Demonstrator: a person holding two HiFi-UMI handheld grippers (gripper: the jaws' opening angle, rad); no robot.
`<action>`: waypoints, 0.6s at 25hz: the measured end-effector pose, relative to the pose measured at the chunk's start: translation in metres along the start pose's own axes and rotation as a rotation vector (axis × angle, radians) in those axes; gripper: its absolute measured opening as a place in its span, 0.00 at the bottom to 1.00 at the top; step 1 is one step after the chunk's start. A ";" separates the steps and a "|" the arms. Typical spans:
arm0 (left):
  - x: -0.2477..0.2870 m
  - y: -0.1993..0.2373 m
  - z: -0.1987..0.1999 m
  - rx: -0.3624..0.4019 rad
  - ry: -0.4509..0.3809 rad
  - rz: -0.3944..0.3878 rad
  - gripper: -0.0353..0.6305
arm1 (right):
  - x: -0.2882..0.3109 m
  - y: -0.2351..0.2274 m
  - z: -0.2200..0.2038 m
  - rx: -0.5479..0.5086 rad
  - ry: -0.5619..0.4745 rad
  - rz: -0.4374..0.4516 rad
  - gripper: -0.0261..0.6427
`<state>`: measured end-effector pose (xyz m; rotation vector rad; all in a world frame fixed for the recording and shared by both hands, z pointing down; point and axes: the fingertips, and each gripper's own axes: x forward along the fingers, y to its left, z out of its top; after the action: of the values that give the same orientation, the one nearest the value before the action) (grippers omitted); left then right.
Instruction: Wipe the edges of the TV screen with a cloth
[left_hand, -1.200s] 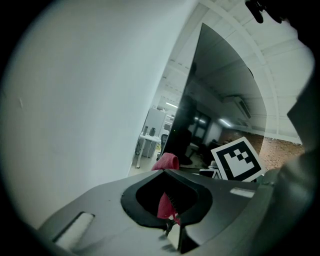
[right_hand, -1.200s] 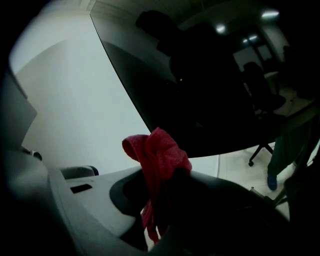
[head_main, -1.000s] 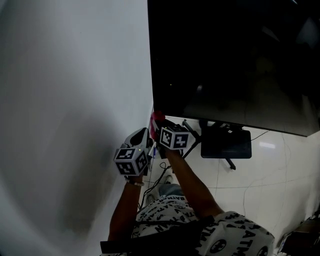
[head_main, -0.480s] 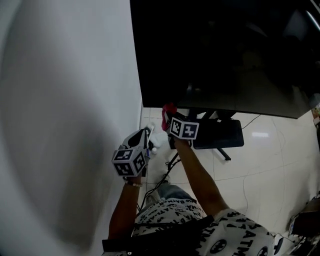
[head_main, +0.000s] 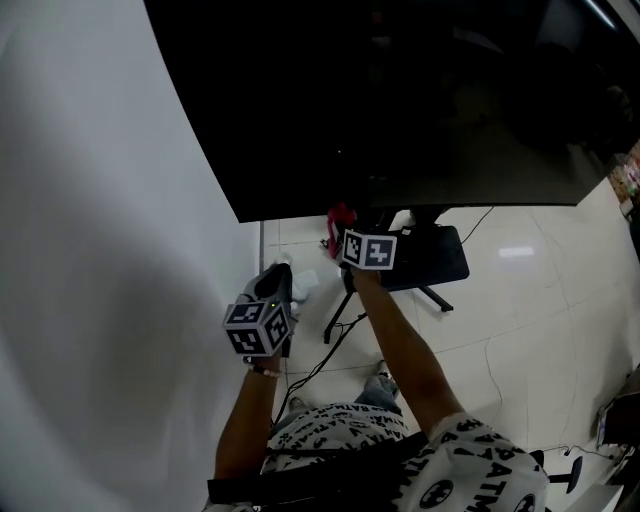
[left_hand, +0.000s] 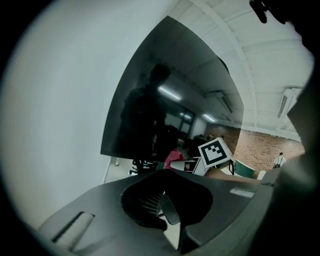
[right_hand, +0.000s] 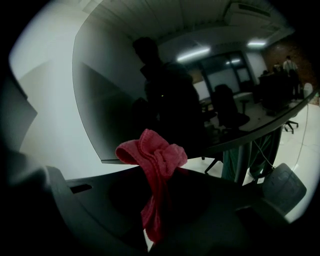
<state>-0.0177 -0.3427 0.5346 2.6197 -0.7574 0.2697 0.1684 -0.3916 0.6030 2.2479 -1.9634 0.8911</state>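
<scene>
The big black TV screen (head_main: 400, 100) fills the top of the head view, and its bottom edge runs just above both grippers. My right gripper (head_main: 345, 232) is shut on a bunched red cloth (head_main: 341, 217). The cloth sits up against the screen's bottom edge, a little right of the lower-left corner. In the right gripper view the red cloth (right_hand: 152, 167) hangs from the right gripper (right_hand: 156, 200) in front of the screen (right_hand: 150, 100). My left gripper (head_main: 281, 283) is lower and to the left, shut with nothing in it. Its view shows the screen (left_hand: 165, 100) and the cloth (left_hand: 173, 157).
A white wall (head_main: 90, 250) stands close on the left of the TV. Under the screen is the stand's black base (head_main: 432, 262) on a white tiled floor (head_main: 520, 330). Dark cables (head_main: 330, 335) trail across the floor near the wall.
The right gripper has carried the red cloth rightward along the bottom edge, away from the lower-left corner. The left gripper has stayed low by the wall.
</scene>
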 end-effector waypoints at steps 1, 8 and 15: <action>0.008 -0.011 -0.001 0.001 -0.005 0.002 0.04 | -0.004 -0.010 0.000 0.000 0.001 0.010 0.15; 0.084 -0.095 -0.019 -0.018 -0.049 0.046 0.04 | -0.034 -0.103 0.009 0.005 0.011 0.076 0.16; 0.121 -0.182 -0.027 -0.026 -0.065 0.068 0.04 | -0.082 -0.199 0.025 -0.025 0.039 0.077 0.16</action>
<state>0.1807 -0.2476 0.5357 2.5931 -0.8673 0.1932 0.3574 -0.2861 0.6147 2.1388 -2.0454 0.9052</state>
